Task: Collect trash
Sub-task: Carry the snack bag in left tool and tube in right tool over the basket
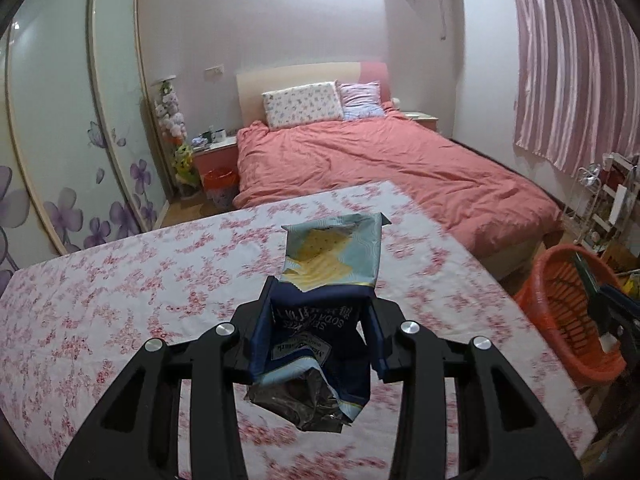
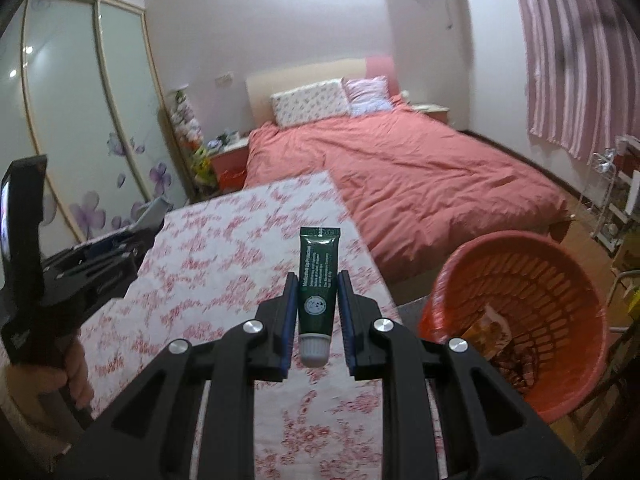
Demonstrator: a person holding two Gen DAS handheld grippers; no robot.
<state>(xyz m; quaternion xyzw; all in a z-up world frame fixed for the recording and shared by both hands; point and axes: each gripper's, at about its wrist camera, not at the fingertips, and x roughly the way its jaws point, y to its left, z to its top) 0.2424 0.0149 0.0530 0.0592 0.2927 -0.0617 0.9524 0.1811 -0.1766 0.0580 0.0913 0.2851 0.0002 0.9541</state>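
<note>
- Bedroom: a floral tabletop stands at the foot of a bed, with a basket on the floor to its right.
- Right claw pinches a tube, cap toward the camera; the basket lies just right of it, nearer this hand.
- Left claw grips a wrapper over the tabletop, farther from the basket.

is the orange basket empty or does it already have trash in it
Not empty. The right wrist view shows a crumpled yellowish wrapper lying at the bottom of the orange basket; most of its floor is bare.
</note>
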